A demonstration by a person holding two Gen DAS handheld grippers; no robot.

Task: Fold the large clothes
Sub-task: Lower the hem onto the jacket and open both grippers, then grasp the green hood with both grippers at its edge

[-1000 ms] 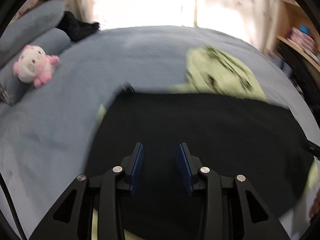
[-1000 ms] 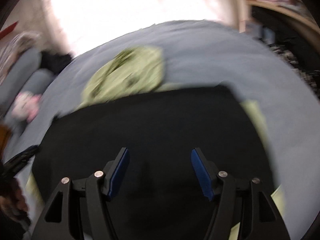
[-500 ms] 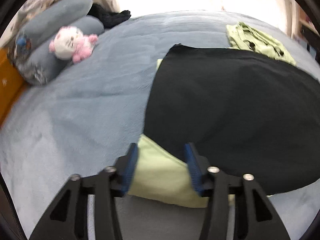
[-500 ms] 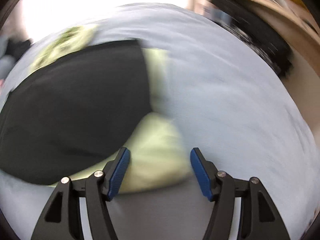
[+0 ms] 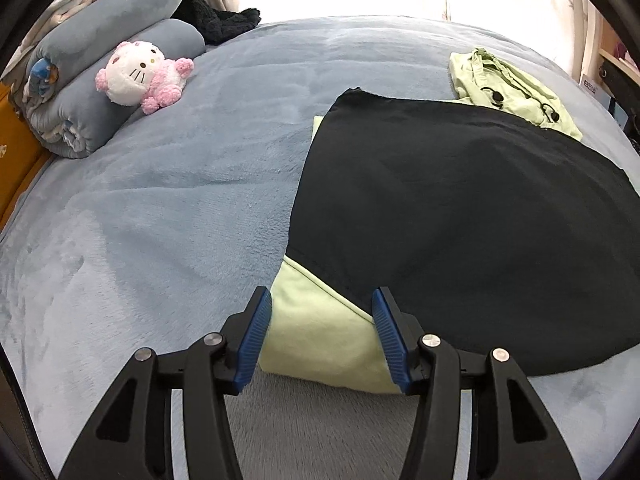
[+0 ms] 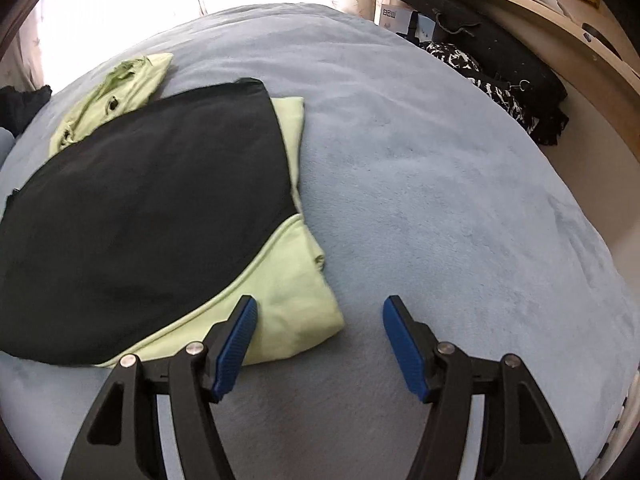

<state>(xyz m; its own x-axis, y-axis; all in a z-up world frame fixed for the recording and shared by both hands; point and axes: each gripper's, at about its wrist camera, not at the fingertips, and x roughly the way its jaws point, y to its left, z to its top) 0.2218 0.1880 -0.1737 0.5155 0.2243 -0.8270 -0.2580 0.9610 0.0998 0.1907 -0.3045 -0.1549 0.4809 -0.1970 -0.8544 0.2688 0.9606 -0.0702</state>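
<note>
We've swung both grippers off the middle of the garment (image 5: 460, 208) to its near corners since a second ago. It lies flat on the bed (image 5: 160, 200), black panel up, hood at 12 o'clock. The left hand-held gripper (image 5: 320, 336) hangs jaws apart over the green corner; the right hand-held gripper (image 6: 318, 346) is wide apart, empty, corner at its 10 o'clock. We reckon corner grabs for the fold come next
</note>
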